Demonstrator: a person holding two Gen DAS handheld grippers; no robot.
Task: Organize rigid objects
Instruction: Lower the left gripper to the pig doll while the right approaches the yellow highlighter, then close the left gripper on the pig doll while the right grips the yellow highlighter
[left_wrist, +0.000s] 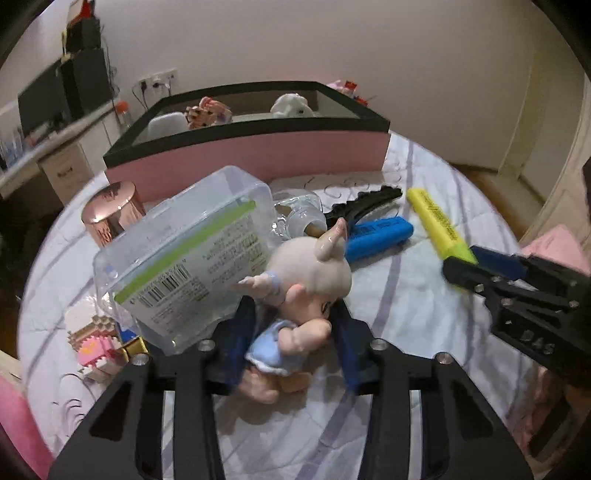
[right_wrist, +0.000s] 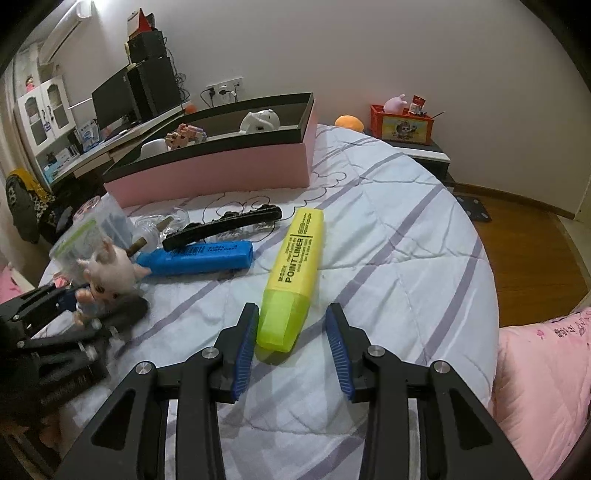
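My left gripper (left_wrist: 295, 325) is shut on a small doll (left_wrist: 295, 295) with pale hair, horns and a blue outfit, just above the bed; it also shows in the right wrist view (right_wrist: 103, 277). My right gripper (right_wrist: 291, 332) is open, its fingers on either side of the cap end of a yellow highlighter (right_wrist: 291, 273) that lies on the bed; the same highlighter shows in the left wrist view (left_wrist: 439, 225). A blue highlighter (right_wrist: 199, 256), a black hair clip (right_wrist: 221, 225) and a clear plastic box (left_wrist: 184, 258) lie beside the doll.
A pink storage box with a black rim (right_wrist: 221, 170) stands at the back of the bed and holds a white toy (right_wrist: 260, 120) and a block figure (right_wrist: 184, 134). A rose-gold can (left_wrist: 112, 212), a clear bottle (left_wrist: 299, 214) and a small block toy (left_wrist: 99, 343) lie at the left.
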